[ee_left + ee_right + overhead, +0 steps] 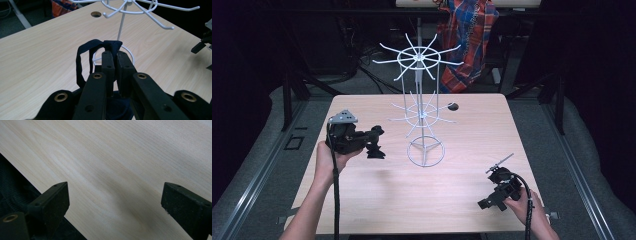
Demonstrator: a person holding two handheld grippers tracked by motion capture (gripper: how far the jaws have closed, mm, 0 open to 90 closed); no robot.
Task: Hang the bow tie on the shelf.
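Pale wooden table (362, 210), white wire rack (424, 150) standing on it

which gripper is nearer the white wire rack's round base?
Left. The left gripper, shut on a dark fabric loop, is just left of the white wire rack's round base; the right gripper rests open at the table's near right corner.

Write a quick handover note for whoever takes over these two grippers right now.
Left tool: shut on a dark navy fabric loop, held above the light wooden table, left of the white wire spinning rack.
Right tool: open, holding nothing, low over the table's near right part.
Done: loop picked up.
Left: probably hang the loop on one of the rack's hooks, none of which carries anything yet.
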